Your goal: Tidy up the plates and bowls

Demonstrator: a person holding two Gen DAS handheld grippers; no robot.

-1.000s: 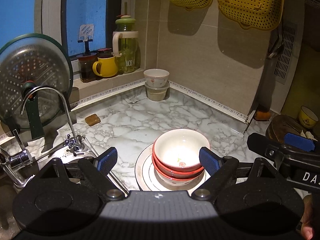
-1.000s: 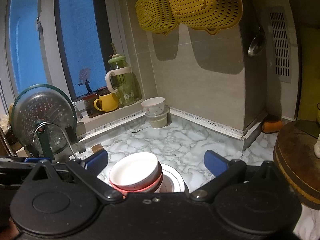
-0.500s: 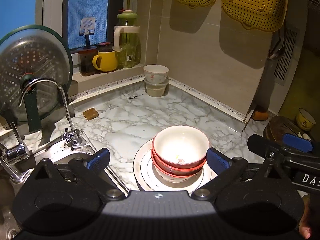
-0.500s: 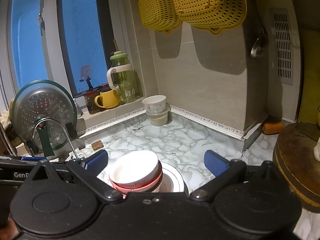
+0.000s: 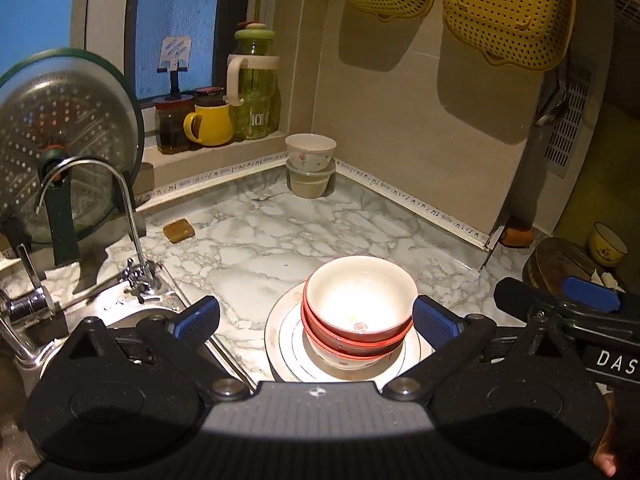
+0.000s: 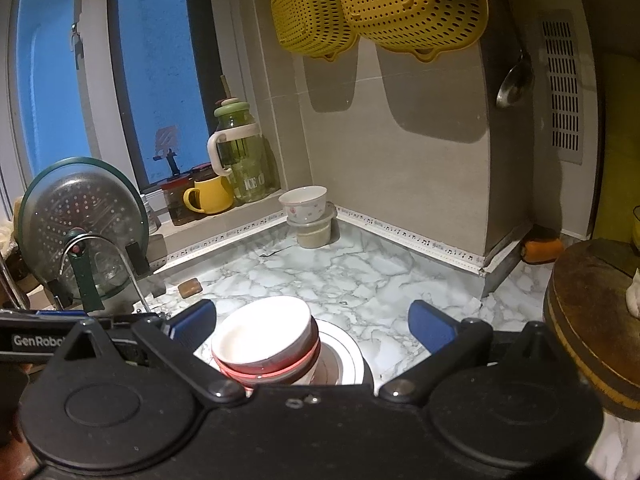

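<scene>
left gripper [image 5: 316, 318] opened wider, clear of bowls [image 5: 358, 312]

Marble worktop [image 5: 280, 240] mid-frame; beige tiled wall [image 5: 400, 128] upper right; blue-lit window [image 5: 176, 20] upper left.

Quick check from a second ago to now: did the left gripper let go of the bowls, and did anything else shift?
The left gripper spread its jaws wider; both pads now stand clear of the stacked bowls, nothing held. The bowls stayed nested on the plate. The right gripper stayed open and in place, and the corner bowl is unchanged.
</scene>
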